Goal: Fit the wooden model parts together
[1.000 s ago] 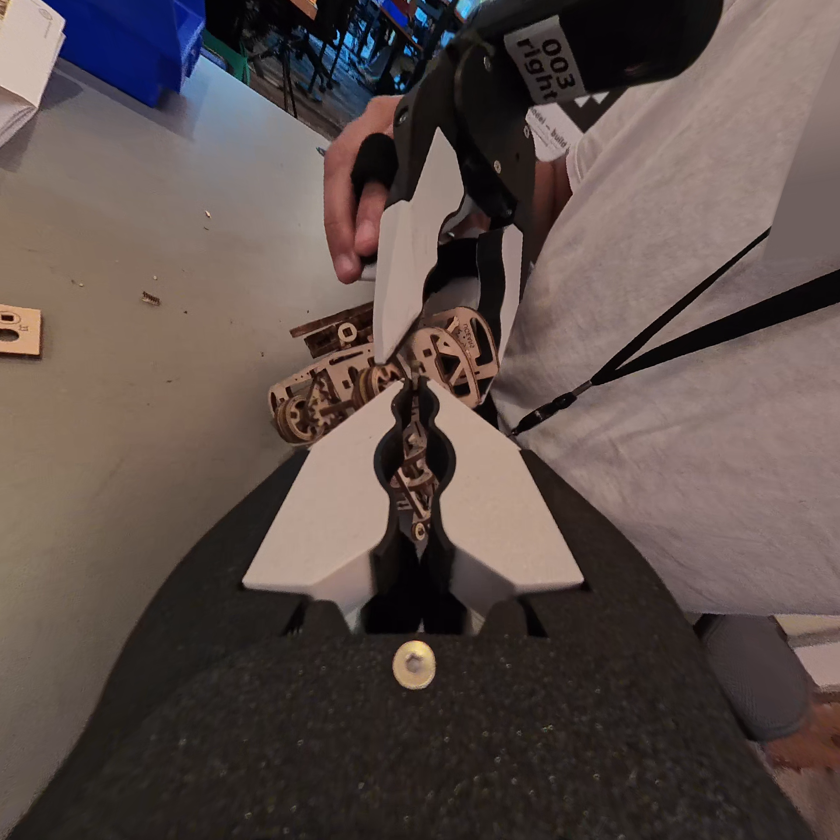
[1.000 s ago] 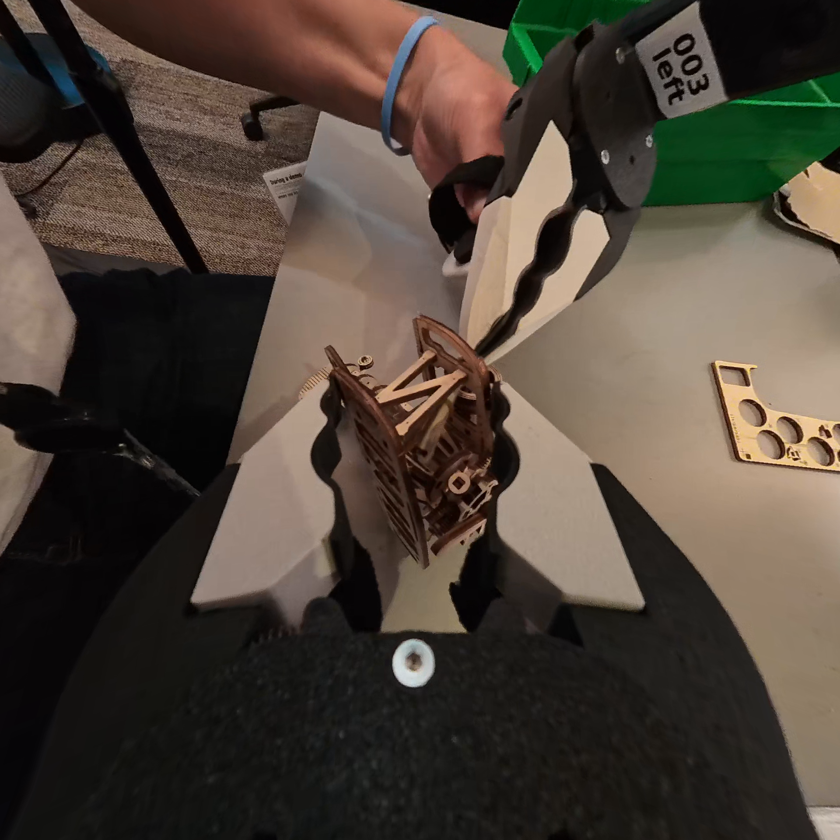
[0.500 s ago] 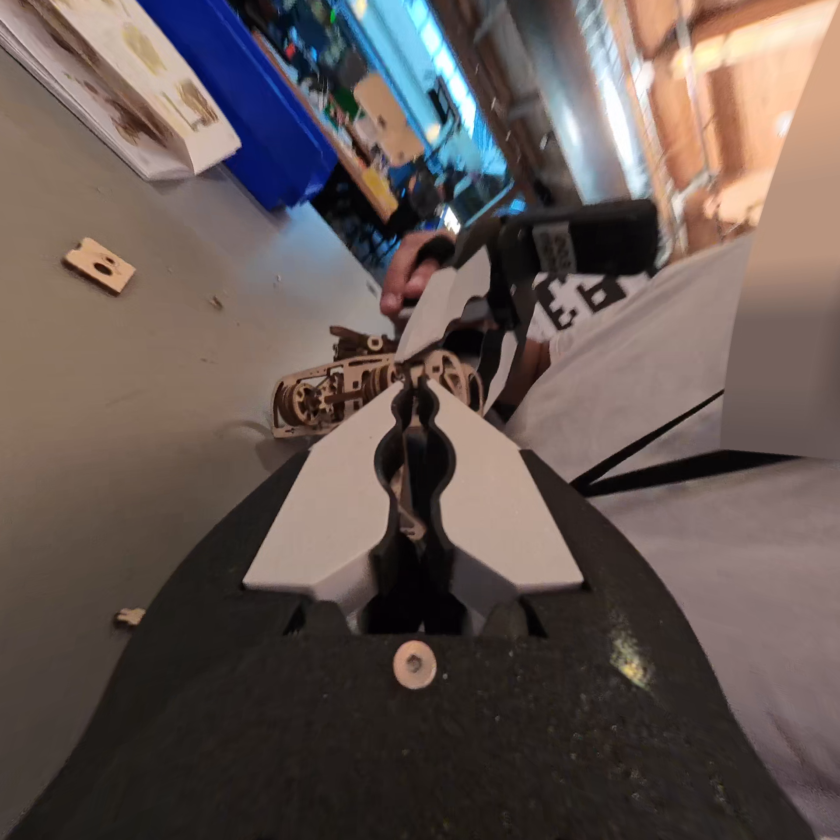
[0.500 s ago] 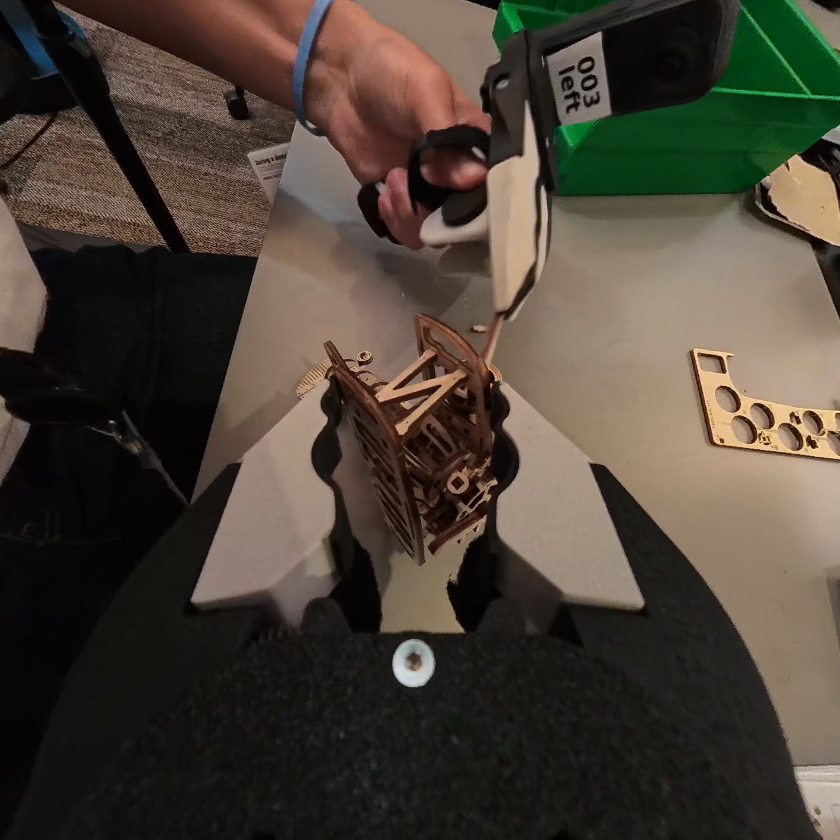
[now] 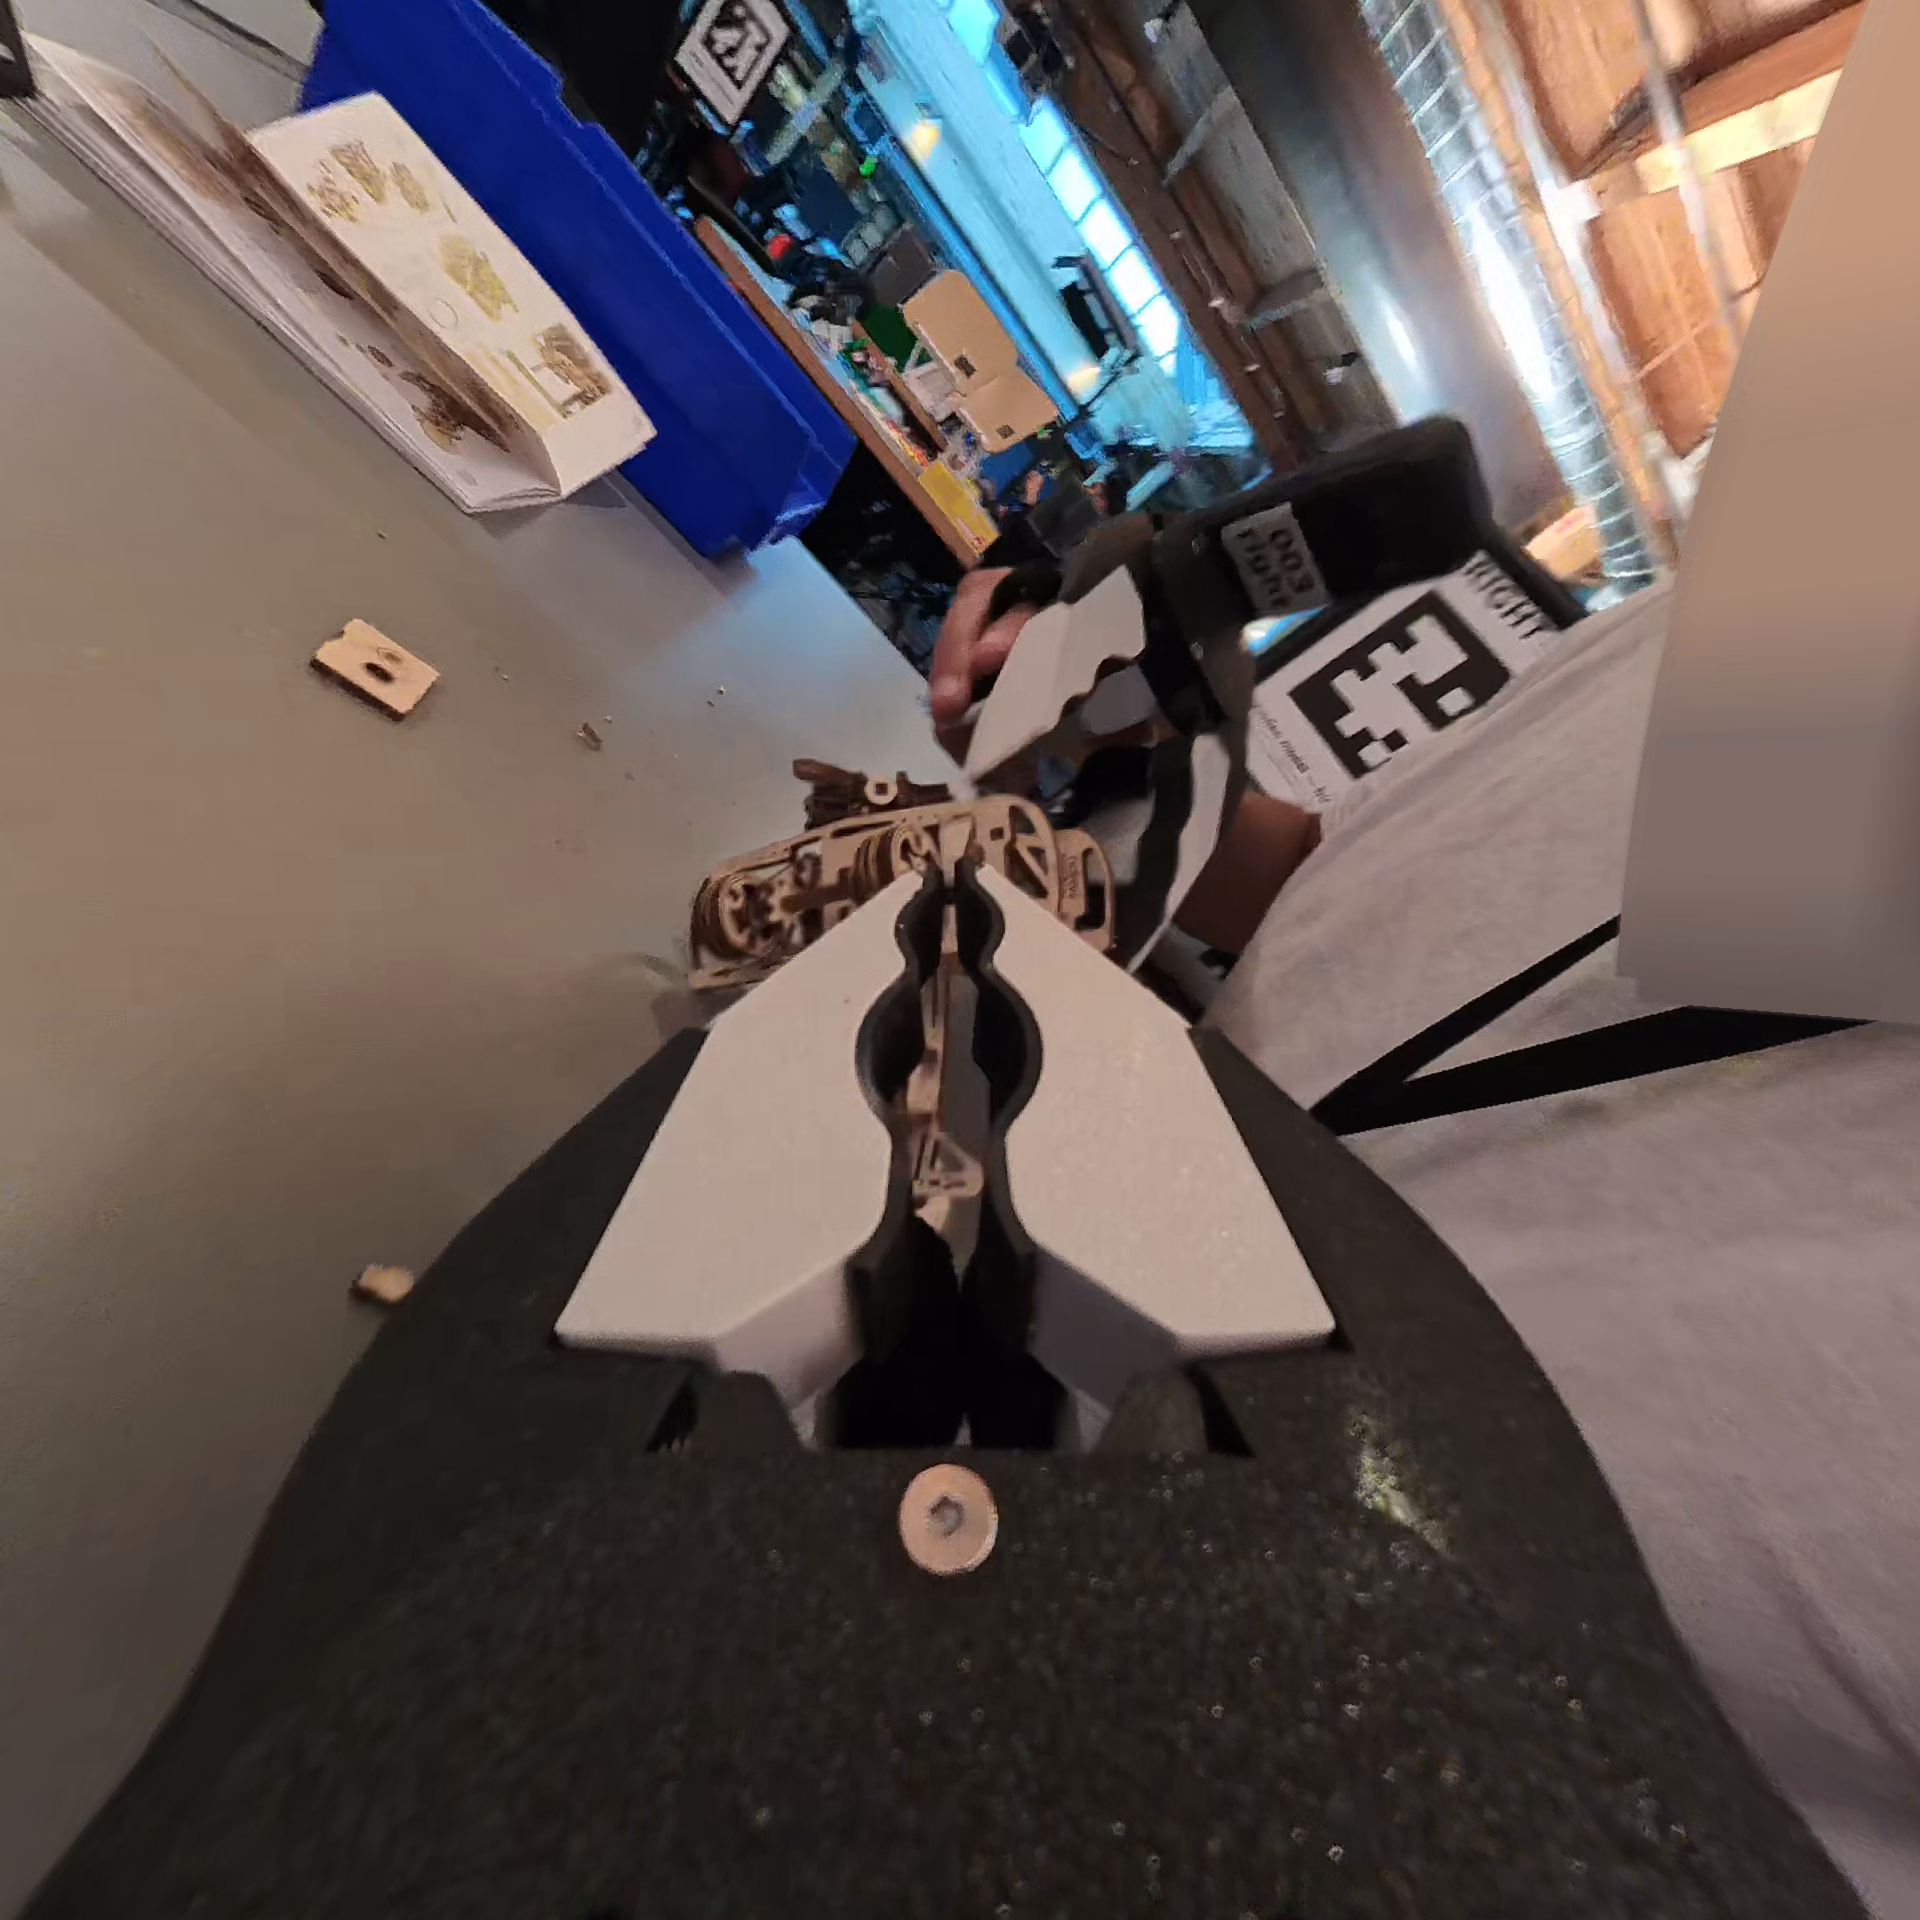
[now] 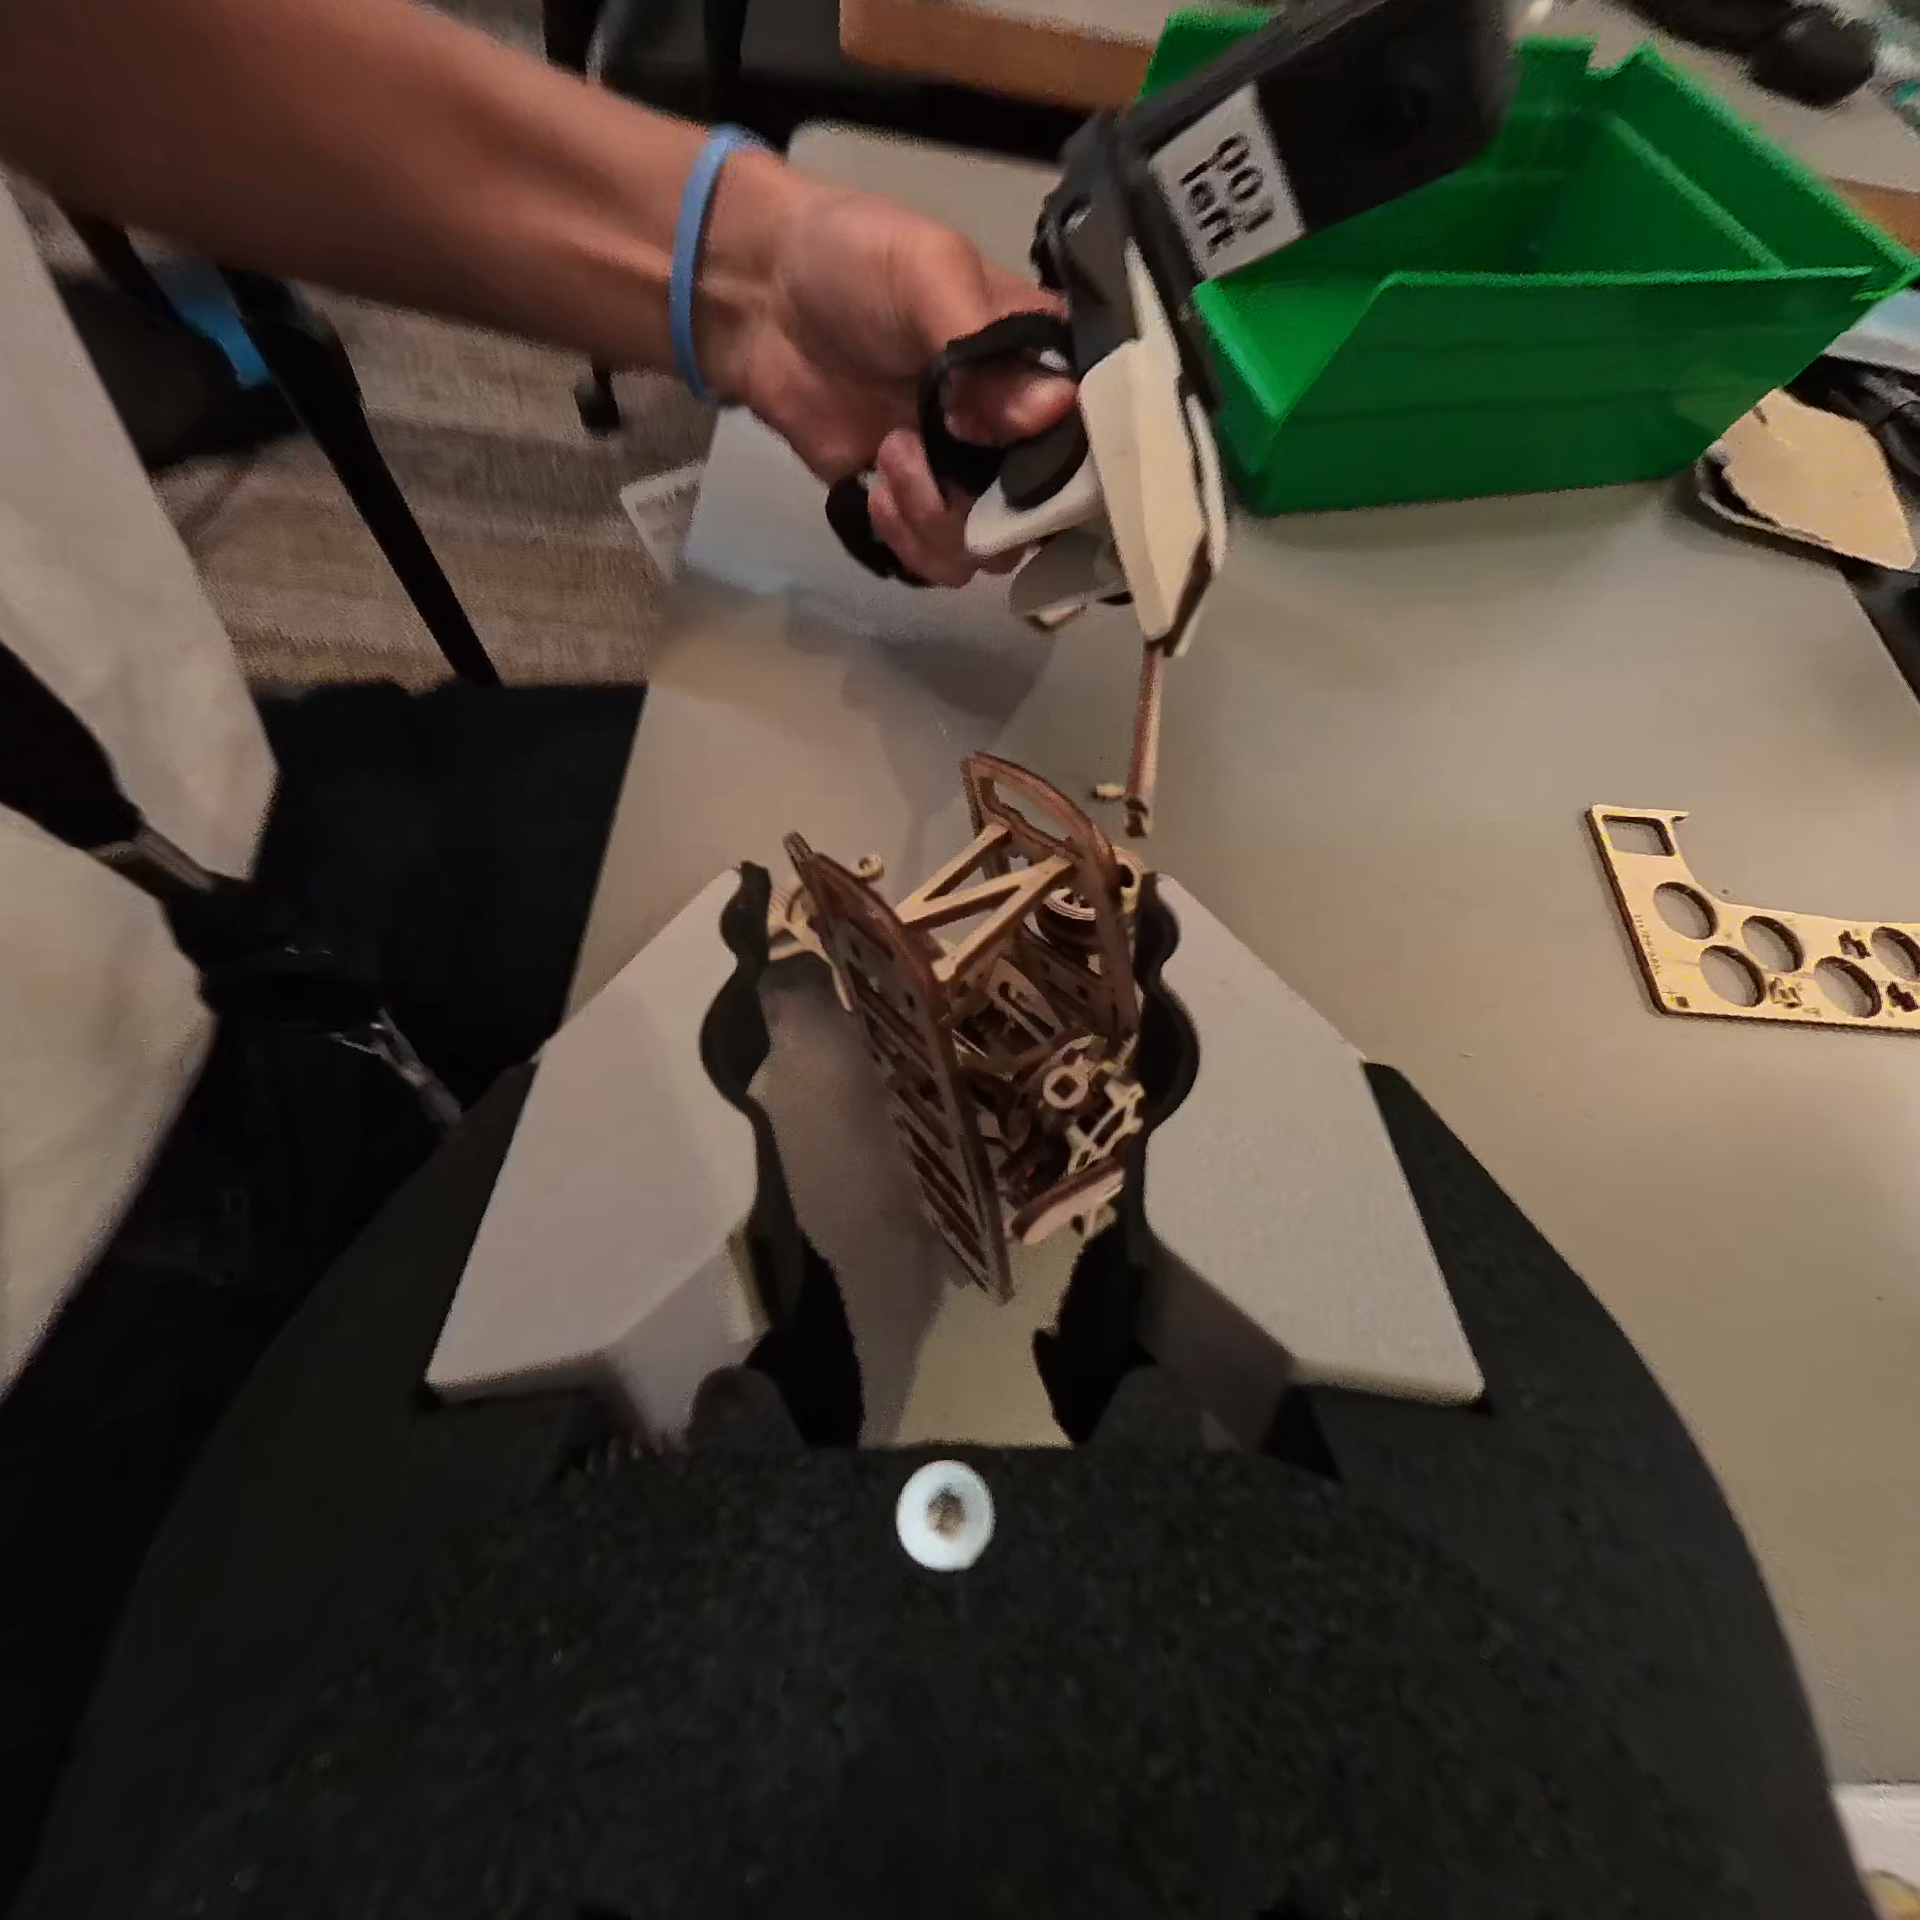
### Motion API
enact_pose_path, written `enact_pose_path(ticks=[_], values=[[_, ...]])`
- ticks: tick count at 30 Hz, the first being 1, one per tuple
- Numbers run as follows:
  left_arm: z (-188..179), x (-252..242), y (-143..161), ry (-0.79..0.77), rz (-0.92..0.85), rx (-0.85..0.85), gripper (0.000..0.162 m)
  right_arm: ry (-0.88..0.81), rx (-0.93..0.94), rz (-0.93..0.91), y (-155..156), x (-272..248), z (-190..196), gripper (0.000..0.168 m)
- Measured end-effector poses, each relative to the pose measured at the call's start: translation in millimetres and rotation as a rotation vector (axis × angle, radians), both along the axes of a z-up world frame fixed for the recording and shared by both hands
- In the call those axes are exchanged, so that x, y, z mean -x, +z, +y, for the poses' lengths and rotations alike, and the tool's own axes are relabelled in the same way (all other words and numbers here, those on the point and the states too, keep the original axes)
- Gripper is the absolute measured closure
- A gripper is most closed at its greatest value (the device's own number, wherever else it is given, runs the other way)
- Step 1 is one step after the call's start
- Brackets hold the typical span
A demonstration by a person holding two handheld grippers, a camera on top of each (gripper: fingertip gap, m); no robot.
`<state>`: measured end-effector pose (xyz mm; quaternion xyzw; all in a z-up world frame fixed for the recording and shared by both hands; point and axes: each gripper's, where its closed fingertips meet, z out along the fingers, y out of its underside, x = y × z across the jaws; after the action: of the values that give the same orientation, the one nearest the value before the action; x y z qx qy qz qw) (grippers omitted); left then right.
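Wooden model assembly [image 6: 997,1029] sits gripped in the right gripper [image 6: 951,997] near the surface's [image 6: 1455,727] edge; the left gripper [image 5: 940,883] pinches a thin wooden strip [image 6: 1146,743], seen full-length only from the right wrist view.

A white label with dark printing sits on the black body of the right gripper [image 5: 961,774], and beside it a white card [image 5: 1397,681] carries a black square-block marker and a line of lettering. A second block marker [image 5: 732,47] stands on a sign in the far background. The left gripper [image 6: 1169,634] bears a white printed label too — blurred. An open booklet [image 5: 416,301] on the tabletop [image 5: 260,935] shows printed pictures; any writing is too small to tell. The perforated wooden sheet [image 6: 1766,935] carries tiny marks — illegible.
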<state>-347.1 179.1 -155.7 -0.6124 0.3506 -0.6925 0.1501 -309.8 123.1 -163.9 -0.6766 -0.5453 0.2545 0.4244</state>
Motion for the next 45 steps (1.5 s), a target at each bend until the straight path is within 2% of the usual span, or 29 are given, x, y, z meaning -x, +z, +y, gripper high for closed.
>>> enact_pose_path(ticks=[2,5,7,10,13,17,20,25,30,37,45], values=[[-0.4,8.5,0.2,0.042,0.014,-0.026,0.162,-0.046,0.047,0.094,14.0,-10.2,-1.7,0.104],[-5.3,15.4,-0.5,0.100,0.045,-0.032,0.162,-0.136,0.144,0.124,17.8,-31.9,3.3,0.120],[-10.4,15.6,11.5,0.144,0.031,0.001,0.162,-0.183,0.194,0.116,19.3,-40.3,5.5,0.122],[-20.1,13.4,28.3,0.221,0.062,-0.037,0.162,-0.216,0.255,0.146,27.2,-40.2,2.0,0.127],[-24.8,16.5,23.2,0.313,0.166,-0.087,0.162,-0.293,0.233,0.126,22.2,-40.9,1.7,0.133],[-30.7,37.9,12.8,0.428,0.189,0.008,0.162,-0.328,0.195,0.093,9.6,-38.6,-9.4,0.132],[-26.1,41.6,5.5,0.447,0.229,0.051,0.162,-0.295,0.185,0.103,5.4,-31.0,-18.9,0.131],[-17.8,17.6,4.0,0.255,0.303,0.121,0.162,-0.284,0.097,0.047,-4.6,-30.7,-10.5,0.124],[-9.3,2.3,-4.8,0.121,0.441,0.089,0.162,-0.308,0.007,0.039,-6.4,-34.6,-3.9,0.127],[-15.3,-10.3,-5.4,-0.050,0.554,0.076,0.162,-0.342,-0.077,0.070,-3.0,-30.5,-5.9,0.135],[-21.3,-20.9,-2.9,-0.196,0.544,0.118,0.162,-0.349,-0.056,0.074,-13.6,-31.2,-13.9,0.136]])
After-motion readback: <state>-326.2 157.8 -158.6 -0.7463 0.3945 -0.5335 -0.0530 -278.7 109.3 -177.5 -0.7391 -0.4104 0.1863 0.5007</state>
